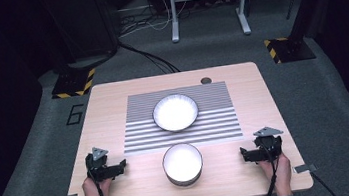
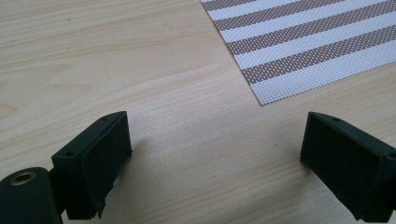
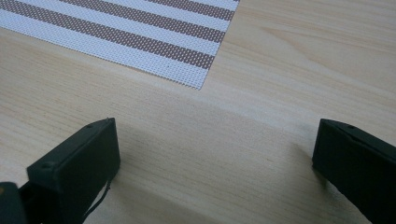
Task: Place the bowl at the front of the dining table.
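At the left of the wooden surface (image 1: 111, 93), near its front edge, the left gripper (image 1: 113, 170) rests low with its jaws spread wide and nothing between them; in the left gripper view the left gripper (image 2: 215, 149) frames bare wood, with a corner of the striped placemat (image 2: 299, 42) beyond its right jaw. Moving right, a white bowl with a dark outer wall (image 1: 182, 164) stands on bare wood at the front centre, between the two grippers and apart from both. Just behind it lies the striped placemat (image 1: 141, 132), and a white plate with a dark fluted rim (image 1: 175, 112) sits on the mat's middle. A small round grommet (image 1: 205, 80) is set into the far edge. At the right, the right gripper (image 1: 251, 154) also has its jaws wide apart and holds nothing; the right gripper view shows the right gripper (image 3: 215, 154) over wood, the mat's corner ahead. The glare on the white insides of the bowl and the plate washes out any detail. The person's forearms are cut off at the bottom edge.
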Motion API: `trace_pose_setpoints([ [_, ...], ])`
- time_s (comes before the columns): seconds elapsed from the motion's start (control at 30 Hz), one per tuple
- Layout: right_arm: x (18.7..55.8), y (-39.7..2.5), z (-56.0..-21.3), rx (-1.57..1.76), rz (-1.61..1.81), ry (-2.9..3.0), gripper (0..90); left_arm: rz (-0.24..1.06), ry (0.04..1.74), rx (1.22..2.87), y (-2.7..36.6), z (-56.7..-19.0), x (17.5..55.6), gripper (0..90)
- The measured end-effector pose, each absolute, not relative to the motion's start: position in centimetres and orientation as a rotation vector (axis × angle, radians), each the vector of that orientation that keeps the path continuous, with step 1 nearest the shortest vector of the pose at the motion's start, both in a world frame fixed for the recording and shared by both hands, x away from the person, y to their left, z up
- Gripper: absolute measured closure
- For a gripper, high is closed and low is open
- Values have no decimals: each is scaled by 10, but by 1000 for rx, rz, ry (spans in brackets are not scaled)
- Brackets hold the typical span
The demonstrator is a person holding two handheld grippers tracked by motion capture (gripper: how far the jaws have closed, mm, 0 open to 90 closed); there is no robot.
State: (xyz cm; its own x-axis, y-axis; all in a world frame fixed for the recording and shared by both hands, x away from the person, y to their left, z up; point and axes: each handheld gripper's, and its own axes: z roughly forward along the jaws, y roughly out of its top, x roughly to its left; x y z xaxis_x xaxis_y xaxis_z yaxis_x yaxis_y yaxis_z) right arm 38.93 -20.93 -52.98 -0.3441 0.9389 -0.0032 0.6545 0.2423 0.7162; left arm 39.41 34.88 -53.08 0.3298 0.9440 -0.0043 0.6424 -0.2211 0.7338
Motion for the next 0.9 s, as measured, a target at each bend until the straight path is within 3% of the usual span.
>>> trace_pose_setpoints([
  [0.63,389,-209,-529,1458,867,2090,0,613,1443,1938,346,-530,391,82],
  [0.9,389,-207,-522,1467,873,2106,6,613,1441,1988,346,-525,387,27],
])
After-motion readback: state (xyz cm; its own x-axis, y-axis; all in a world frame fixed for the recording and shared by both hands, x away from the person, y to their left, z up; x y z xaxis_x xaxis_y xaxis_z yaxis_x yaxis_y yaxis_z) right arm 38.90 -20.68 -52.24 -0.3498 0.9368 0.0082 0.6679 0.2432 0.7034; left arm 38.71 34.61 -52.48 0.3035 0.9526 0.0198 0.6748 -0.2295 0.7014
